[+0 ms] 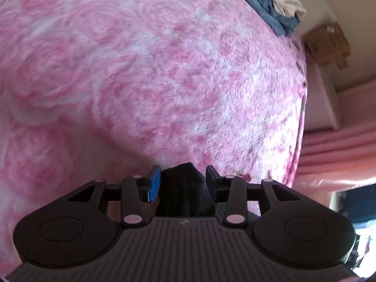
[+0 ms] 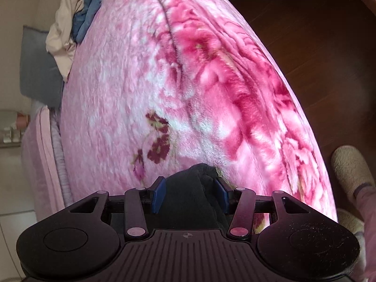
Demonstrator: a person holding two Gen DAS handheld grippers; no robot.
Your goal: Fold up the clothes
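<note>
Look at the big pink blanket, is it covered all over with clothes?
No. The pink blanket is mostly bare, with only a small pile of clothes at its far corner.

Your bed is wearing a pink floral blanket (image 1: 164, 70), and a beige-and-blue heap of clothes (image 1: 272, 2) is lying at its far edge.
</note>
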